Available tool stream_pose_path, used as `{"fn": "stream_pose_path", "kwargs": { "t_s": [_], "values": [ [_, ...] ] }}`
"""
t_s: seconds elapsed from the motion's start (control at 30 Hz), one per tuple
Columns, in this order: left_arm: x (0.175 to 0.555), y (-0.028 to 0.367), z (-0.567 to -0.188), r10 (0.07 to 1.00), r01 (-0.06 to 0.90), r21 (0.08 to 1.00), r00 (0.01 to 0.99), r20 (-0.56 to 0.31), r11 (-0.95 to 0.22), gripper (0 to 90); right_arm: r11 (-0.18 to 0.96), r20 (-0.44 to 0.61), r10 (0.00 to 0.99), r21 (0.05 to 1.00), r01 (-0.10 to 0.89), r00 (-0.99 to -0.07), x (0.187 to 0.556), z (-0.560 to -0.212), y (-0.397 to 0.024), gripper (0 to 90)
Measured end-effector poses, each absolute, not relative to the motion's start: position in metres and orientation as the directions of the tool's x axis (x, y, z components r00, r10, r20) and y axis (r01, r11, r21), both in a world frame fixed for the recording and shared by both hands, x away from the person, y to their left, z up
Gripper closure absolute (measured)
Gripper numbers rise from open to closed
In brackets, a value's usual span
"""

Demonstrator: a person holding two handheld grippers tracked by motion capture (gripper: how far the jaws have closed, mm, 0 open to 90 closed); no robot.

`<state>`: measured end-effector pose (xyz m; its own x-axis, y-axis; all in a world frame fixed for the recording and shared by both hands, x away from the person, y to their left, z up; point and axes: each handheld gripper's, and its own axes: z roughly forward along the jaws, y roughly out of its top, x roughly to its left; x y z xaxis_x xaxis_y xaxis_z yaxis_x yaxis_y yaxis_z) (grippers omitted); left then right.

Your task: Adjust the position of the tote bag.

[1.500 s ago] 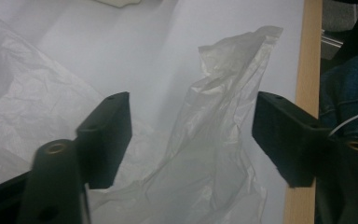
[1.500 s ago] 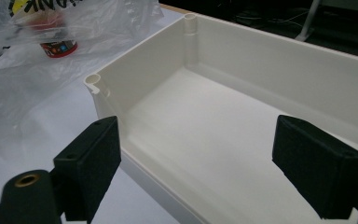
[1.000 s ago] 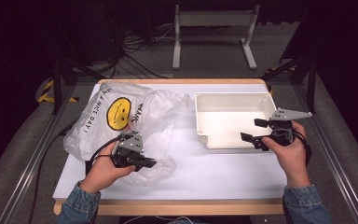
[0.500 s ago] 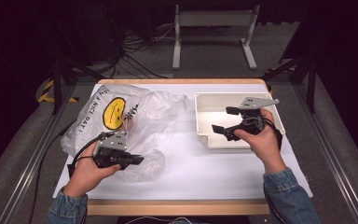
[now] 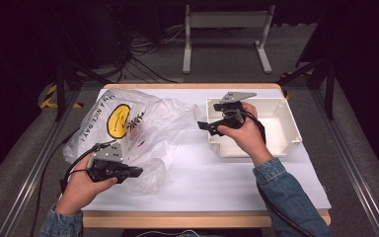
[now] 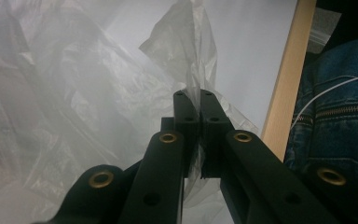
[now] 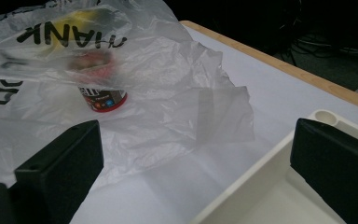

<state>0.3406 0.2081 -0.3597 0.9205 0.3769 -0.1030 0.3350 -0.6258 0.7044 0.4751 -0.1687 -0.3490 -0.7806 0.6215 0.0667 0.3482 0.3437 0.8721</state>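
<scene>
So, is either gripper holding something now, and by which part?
The left gripper pinches the plastic bag by a thin fold at its edge; the right gripper holds nothing.

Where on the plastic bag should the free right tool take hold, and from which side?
Probably the loose rim of the plastic bag nearest the white bin, approached from the bin side. The right tool is open there; that thin edge stands off the table.

white table [image 5: 227,177] bears a plastic bag [image 5: 128,123] and white bin [image 5: 281,133].
</scene>
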Motion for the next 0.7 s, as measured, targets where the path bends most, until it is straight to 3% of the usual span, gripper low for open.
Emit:
{"fn": "stream_pose_path", "kwargs": {
  "t_s": [0.7],
  "values": [
    [0.341, 0.217, -0.358, 0.392, 0.341, 0.713, 0.914, -0.101, -0.612, 86.7, 0.446, 0.086, 0.626, 0.776, 0.446, -0.775, 0.532, -0.37, -0.123, 7.3]
  ]
}}
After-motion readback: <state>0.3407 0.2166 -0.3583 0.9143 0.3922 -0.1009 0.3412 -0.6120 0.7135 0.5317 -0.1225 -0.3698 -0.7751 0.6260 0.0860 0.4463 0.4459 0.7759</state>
